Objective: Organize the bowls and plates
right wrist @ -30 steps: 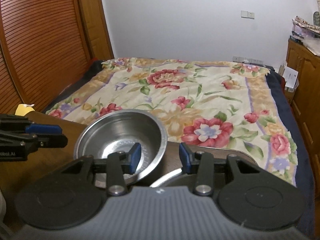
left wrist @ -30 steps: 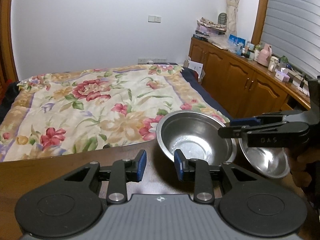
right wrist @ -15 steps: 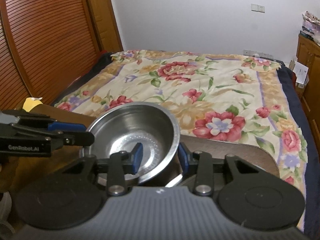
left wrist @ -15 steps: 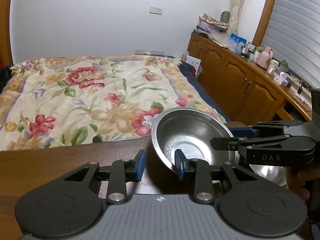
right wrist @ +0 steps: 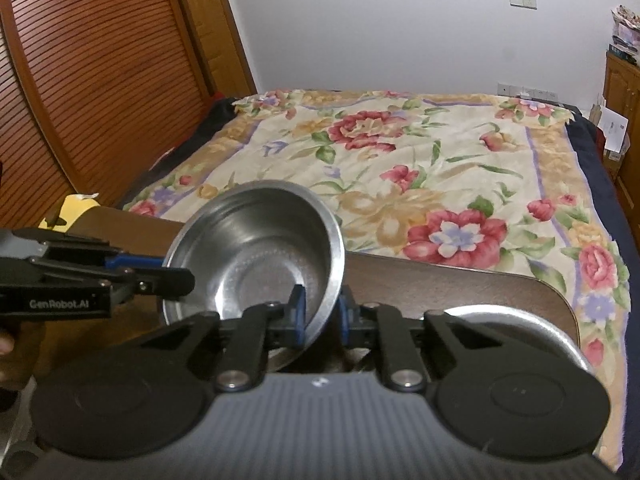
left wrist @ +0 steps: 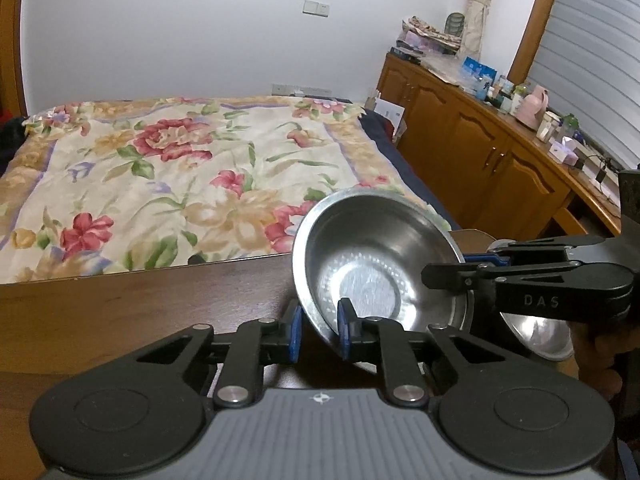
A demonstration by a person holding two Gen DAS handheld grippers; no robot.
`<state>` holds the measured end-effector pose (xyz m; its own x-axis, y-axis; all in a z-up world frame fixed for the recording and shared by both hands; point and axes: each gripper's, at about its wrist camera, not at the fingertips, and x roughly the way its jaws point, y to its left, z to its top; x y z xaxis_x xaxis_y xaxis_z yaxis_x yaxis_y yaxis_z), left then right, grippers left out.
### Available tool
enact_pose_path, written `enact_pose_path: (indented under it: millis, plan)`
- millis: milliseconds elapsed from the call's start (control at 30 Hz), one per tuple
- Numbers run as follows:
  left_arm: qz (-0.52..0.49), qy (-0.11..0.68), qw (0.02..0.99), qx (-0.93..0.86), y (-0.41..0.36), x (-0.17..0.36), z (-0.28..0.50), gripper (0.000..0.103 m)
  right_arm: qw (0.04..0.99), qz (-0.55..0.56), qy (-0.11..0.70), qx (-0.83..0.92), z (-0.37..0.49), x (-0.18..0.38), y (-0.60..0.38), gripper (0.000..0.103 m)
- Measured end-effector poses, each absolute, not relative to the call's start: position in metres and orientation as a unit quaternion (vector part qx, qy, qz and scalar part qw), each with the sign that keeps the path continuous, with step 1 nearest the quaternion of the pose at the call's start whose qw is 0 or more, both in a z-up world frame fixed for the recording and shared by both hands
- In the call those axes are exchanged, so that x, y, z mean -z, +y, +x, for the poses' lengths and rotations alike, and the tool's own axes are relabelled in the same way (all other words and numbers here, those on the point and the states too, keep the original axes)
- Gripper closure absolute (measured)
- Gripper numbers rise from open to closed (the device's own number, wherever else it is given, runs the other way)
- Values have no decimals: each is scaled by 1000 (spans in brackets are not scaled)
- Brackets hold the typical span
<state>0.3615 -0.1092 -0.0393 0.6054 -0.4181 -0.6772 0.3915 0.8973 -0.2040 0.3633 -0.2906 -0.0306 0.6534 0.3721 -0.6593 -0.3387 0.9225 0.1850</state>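
A steel bowl (left wrist: pixel 372 264) (right wrist: pixel 256 248) hangs tilted above the dark wooden table (left wrist: pixel 120 312), held between both grippers. My left gripper (left wrist: pixel 319 330) is shut on its near rim, one blue pad inside the bowl and one outside. In the left wrist view my right gripper (left wrist: pixel 448 270) pinches the rim on the right side. The right wrist view shows my right gripper (right wrist: pixel 321 314) shut on the rim, with my left gripper (right wrist: pixel 176 270) at the bowl's left edge. A second steel bowl (left wrist: pixel 536 336) (right wrist: pixel 516 320) rests on the table under the right gripper.
A bed with a floral quilt (left wrist: pixel 160 180) lies just beyond the table's far edge. A wooden cabinet (left wrist: pixel 480 152) topped with clutter runs along the right wall. A slatted wooden door (right wrist: pixel 80 80) stands at the left, and a yellow object (right wrist: pixel 76 208) sits near the table's left corner.
Both grippers have closed onto the steel bowl's rim from opposite sides. The bowl has come off the table and tipped up.
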Motion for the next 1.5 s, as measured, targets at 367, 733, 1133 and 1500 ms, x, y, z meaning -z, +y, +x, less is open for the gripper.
enact_pose_path:
  millis: [367,733,1133,1500]
  plan:
    - [-21,353,906,234,-102,12,339,84,917,26,348,-192,344,6,-290,85]
    - [-21,339,907,249,-97,-6,306,86,921,29,341,-188,321,-11,-293,90]
    - [-21,316,910,266,-90,-24,258,87,929,29,323,-177,281,-30,-290,92]
    - [-29,307,911,273,-74,-29,212,87,931,23,314,-183,245,-38,-279,92]
